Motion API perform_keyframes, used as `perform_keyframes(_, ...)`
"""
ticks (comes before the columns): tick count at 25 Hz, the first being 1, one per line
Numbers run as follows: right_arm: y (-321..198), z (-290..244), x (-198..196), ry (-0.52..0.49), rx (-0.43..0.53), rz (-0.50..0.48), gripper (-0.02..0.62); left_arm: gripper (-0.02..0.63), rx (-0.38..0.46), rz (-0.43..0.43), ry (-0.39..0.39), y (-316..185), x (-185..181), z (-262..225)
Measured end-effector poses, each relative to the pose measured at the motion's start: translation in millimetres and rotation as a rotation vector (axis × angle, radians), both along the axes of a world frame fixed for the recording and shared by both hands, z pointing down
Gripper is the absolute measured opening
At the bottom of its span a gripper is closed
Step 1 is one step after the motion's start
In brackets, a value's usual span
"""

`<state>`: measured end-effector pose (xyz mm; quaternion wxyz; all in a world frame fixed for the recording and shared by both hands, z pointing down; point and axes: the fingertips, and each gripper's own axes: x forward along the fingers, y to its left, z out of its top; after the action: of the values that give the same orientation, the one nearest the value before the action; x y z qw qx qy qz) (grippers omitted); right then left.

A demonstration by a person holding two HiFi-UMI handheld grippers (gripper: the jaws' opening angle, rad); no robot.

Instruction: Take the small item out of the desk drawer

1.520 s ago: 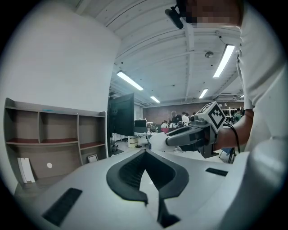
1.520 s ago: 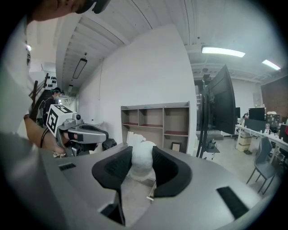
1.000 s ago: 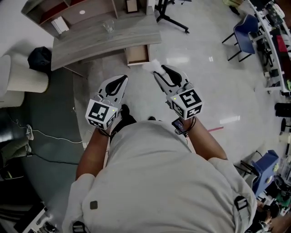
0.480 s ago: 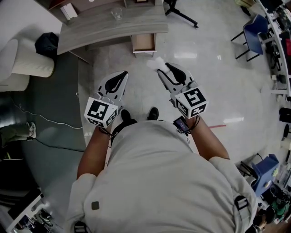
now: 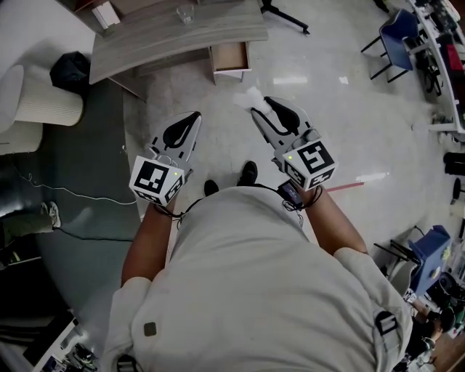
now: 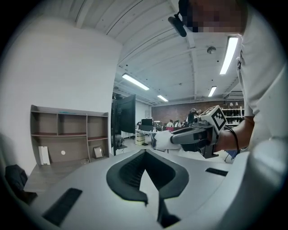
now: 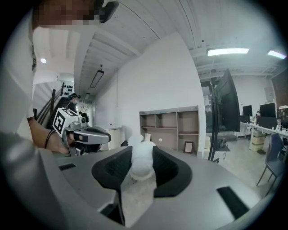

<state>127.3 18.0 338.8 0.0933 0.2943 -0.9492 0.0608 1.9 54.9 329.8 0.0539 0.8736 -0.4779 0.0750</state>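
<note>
Forearms (image 5: pixel 143 245) extend forward, right hand-held gripper (image 5: pixel 257 110) clamping white fluffy item (image 5: pixel 248 97), left hand-held gripper (image 5: pixel 194 115) closed empty.

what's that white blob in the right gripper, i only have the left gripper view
Observer: A soft white fluffy ball, pinched between the jaws of the right gripper.
Operator: is the desk drawer open
Observer: Yes, the head view shows the small wooden drawer pulled out of the grey wooden desk.
Operator: anything on the desktop
Observer: A clear drinking glass stands on it.
</note>
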Motion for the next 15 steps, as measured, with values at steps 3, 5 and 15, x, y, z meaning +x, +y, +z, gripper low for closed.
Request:
perform_keyframes(3,26,-4,-12,-0.011,0.014,0.019,0.147,0.015,0.004,0.012,0.008,21,-18,-3)
perform_keyframes(5,43,-5,-21,-0.009,0.022,0.027,0.147,0.015,0.011,0.020,0.009,36,-29,-5)
perform_keyframes(15,120,-3,-62,-0.007,0.060,0.058,0.149,0.015,0.042,0.075,-0.005,103,-71,-5)
